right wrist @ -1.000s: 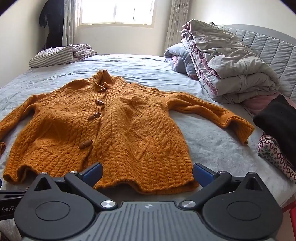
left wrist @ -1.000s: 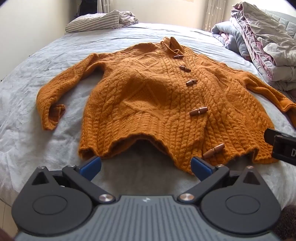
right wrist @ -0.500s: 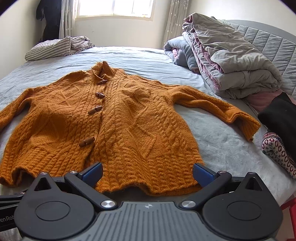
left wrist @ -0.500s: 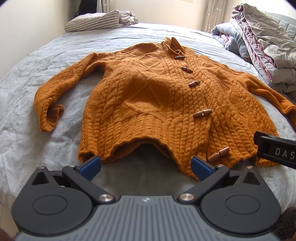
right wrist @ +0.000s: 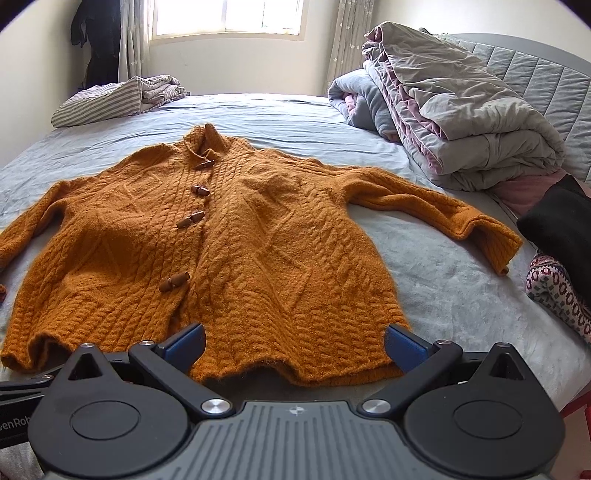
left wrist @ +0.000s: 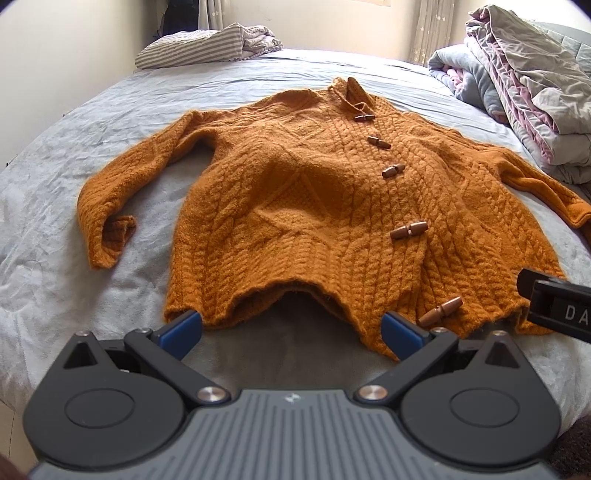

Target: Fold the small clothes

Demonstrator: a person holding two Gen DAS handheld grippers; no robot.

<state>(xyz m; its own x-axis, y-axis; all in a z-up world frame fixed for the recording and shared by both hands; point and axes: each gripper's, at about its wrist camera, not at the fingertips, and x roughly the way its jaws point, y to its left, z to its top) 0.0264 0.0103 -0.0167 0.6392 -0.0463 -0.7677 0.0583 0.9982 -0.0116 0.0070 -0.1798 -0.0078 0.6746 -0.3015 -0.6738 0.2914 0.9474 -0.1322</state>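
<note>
Lying flat, orange cable-knit cardigan (left wrist: pixel 332 206)

Light source: daylight from the window (right wrist: pixel 229 16) behind the bed (right wrist: pixel 277 110), overexposed to white glare.
Brightness: bright, soft, even across the bed.
Shadows: faint, dark under the cardigan (left wrist: pixel 325 206) hem nearest the camera.
Distortion: strong fisheye; bed edges curve, corners vignette black.
Sharpness: crisp knit texture; slight softness toward the window.
</note>
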